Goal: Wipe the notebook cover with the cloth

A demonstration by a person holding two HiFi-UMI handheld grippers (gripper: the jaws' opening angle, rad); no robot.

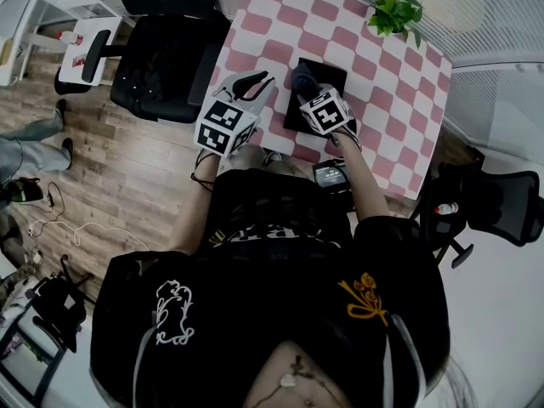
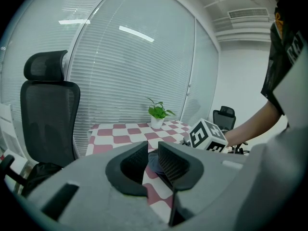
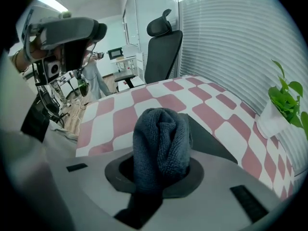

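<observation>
A black notebook (image 1: 327, 75) lies on the pink-and-white checked table (image 1: 280, 19), near its front edge. My right gripper (image 1: 308, 87) is over the notebook, shut on a bunched dark blue-grey cloth (image 1: 303, 75). In the right gripper view the cloth (image 3: 161, 138) bulges up between the jaws and hides them, with the notebook (image 3: 214, 143) just beyond. My left gripper (image 1: 259, 79) hovers at the table's left edge, apart from the notebook. Its jaws stand a narrow gap apart with nothing between them (image 2: 152, 150). The right gripper's marker cube (image 2: 207, 134) shows to its right.
A potted plant (image 1: 395, 11) stands at the table's far right corner. A black office chair (image 1: 161, 66) is left of the table, another (image 1: 493, 206) at the right. A small dark device (image 1: 331, 174) sits near the table's front edge. A person's legs (image 1: 25, 143) show far left.
</observation>
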